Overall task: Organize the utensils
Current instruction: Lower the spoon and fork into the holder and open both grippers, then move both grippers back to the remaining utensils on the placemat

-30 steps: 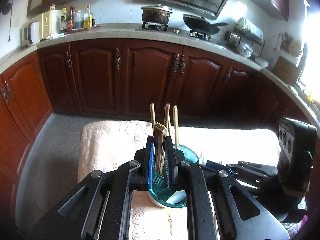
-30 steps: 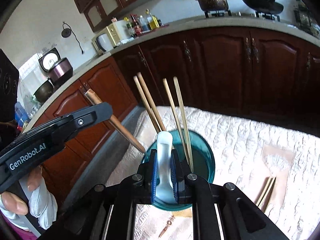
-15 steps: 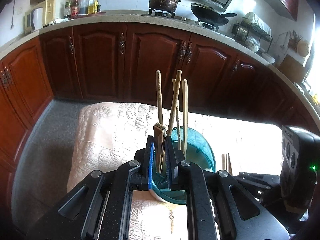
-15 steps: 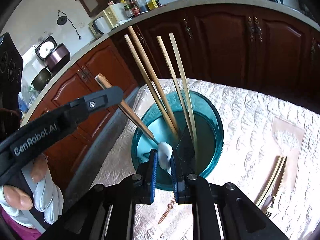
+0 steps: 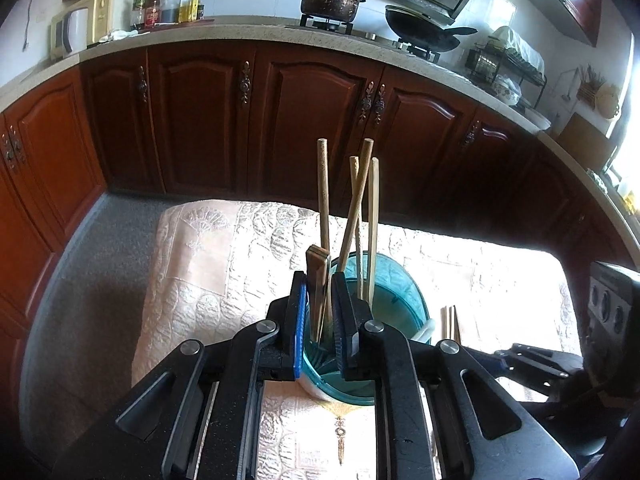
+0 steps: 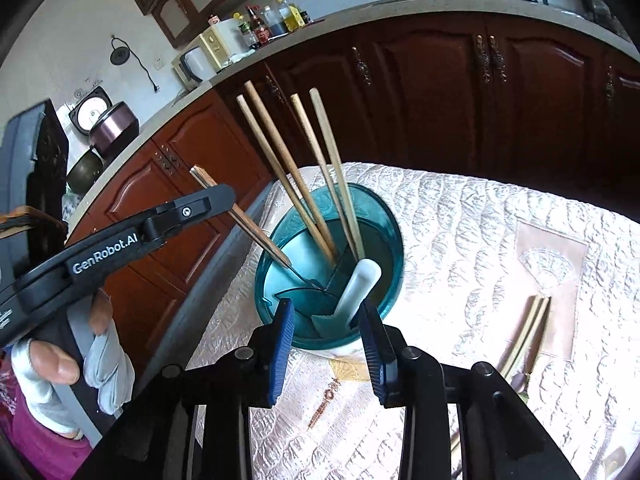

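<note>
A teal divided utensil holder [image 6: 328, 264] stands on a quilted cloth and also shows in the left wrist view [image 5: 394, 300]. Several wooden chopsticks [image 6: 296, 176] stand in it. A white spoon [image 6: 356, 288] leans in its near compartment, free of my right gripper [image 6: 326, 332], which is open just in front of the rim. My left gripper [image 5: 319, 312] is shut on a wooden-handled fork [image 5: 318, 276]. In the right wrist view the fork [image 6: 256, 232] slants down with its metal head inside the holder's left compartment.
More utensils with pale handles [image 6: 524, 332] lie on the cloth [image 6: 480, 240] to the right of the holder. Dark wooden cabinets [image 5: 304, 120] and a counter with a pot and pan run behind. The table edge drops to the floor on the left.
My right gripper has opened and let go of the white spoon, which now rests in the holder. My left gripper has lowered the fork's head into the holder.
</note>
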